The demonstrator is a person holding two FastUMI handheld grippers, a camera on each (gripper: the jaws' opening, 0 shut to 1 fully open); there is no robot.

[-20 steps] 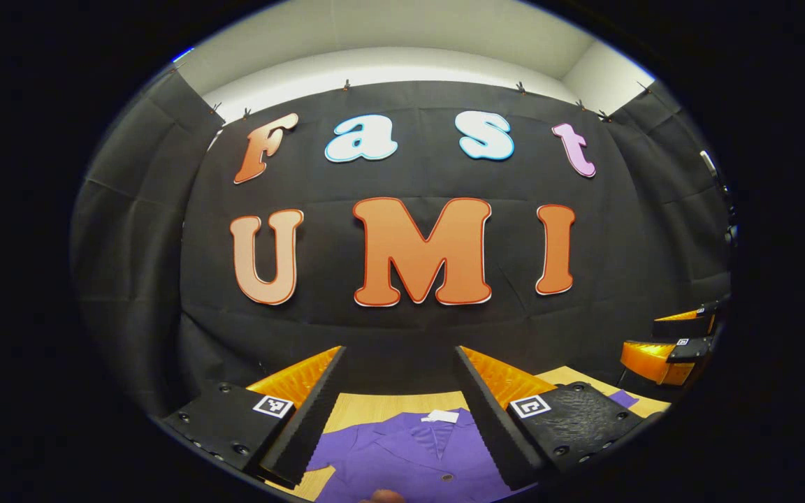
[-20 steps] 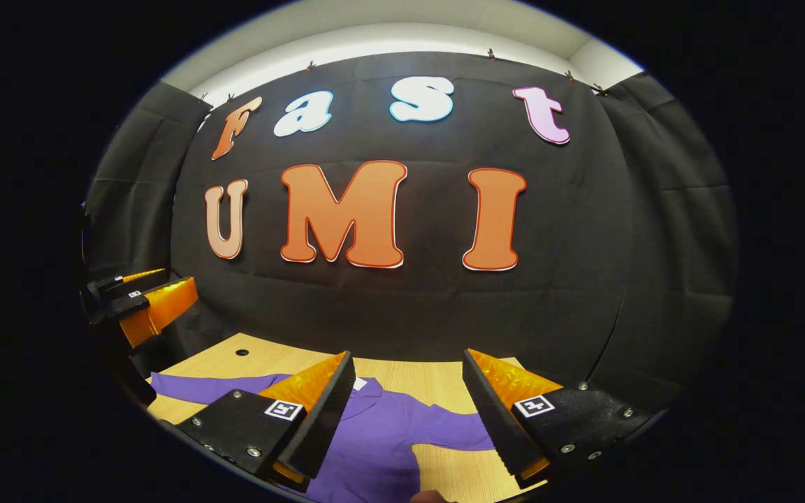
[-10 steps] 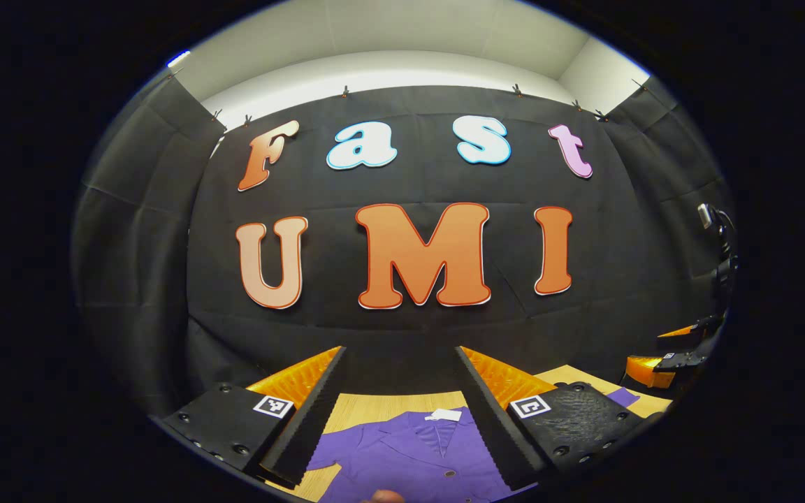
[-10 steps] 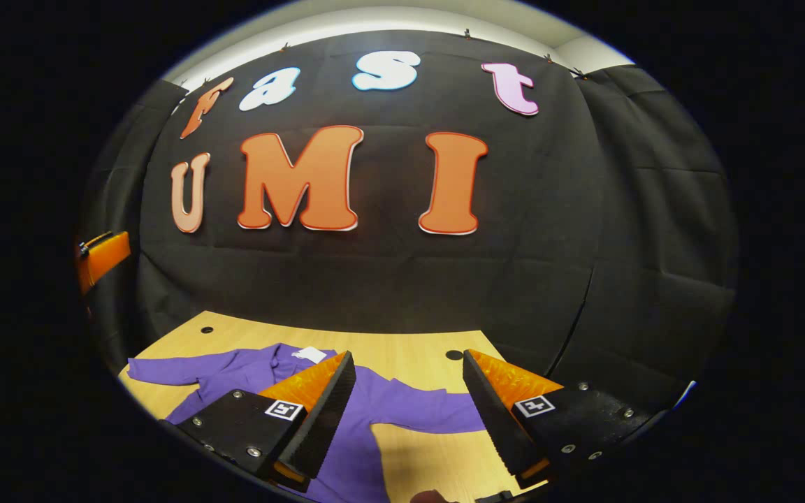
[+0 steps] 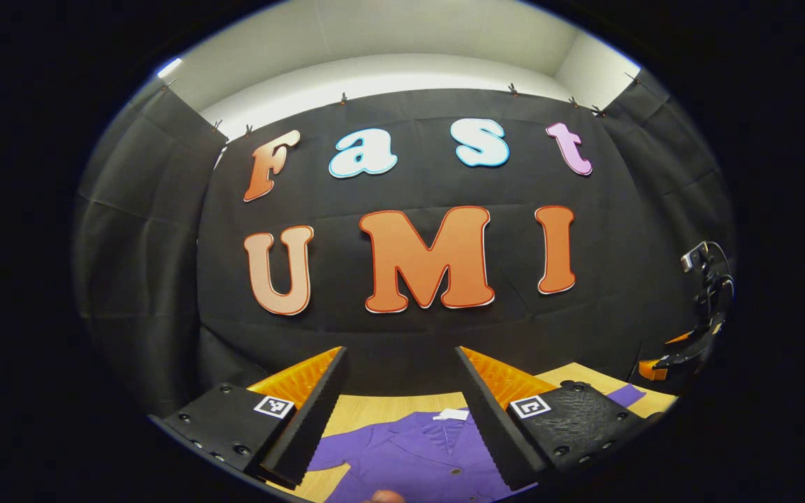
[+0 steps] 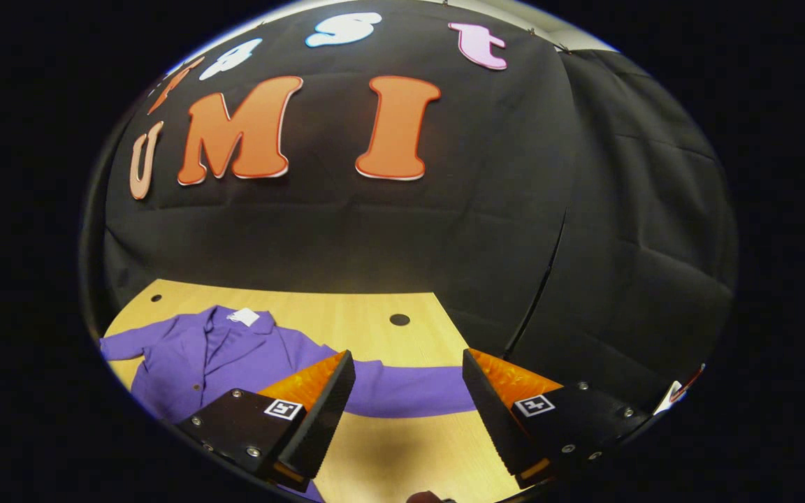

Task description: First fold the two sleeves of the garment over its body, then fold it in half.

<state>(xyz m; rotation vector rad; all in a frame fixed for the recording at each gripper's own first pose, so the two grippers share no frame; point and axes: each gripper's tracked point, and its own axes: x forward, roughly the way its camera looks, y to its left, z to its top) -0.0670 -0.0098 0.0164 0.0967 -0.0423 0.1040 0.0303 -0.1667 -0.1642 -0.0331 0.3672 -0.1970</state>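
A purple collared garment (image 6: 221, 356) with a white neck label lies flat on the wooden table (image 6: 367, 307), both sleeves spread out sideways. In the right gripper view my right gripper (image 6: 406, 412) hangs open above its right sleeve (image 6: 409, 395), with nothing between the fingers. In the left gripper view my left gripper (image 5: 402, 412) is open above the garment's collar and buttoned front (image 5: 416, 450), holding nothing. The right gripper (image 5: 682, 356) also shows far off at the right edge of the left gripper view, low over the table near the sleeve's end (image 5: 625, 395).
The black cloth wall stands right behind the table's far edge. Two small round holes (image 6: 399, 319) sit in the tabletop near that edge. The table's right corner lies just beyond the sleeve end in the right gripper view.
My right gripper has swung right and tipped downward, so the right sleeve now lies under its fingers. The left gripper has barely moved. Both stay open.
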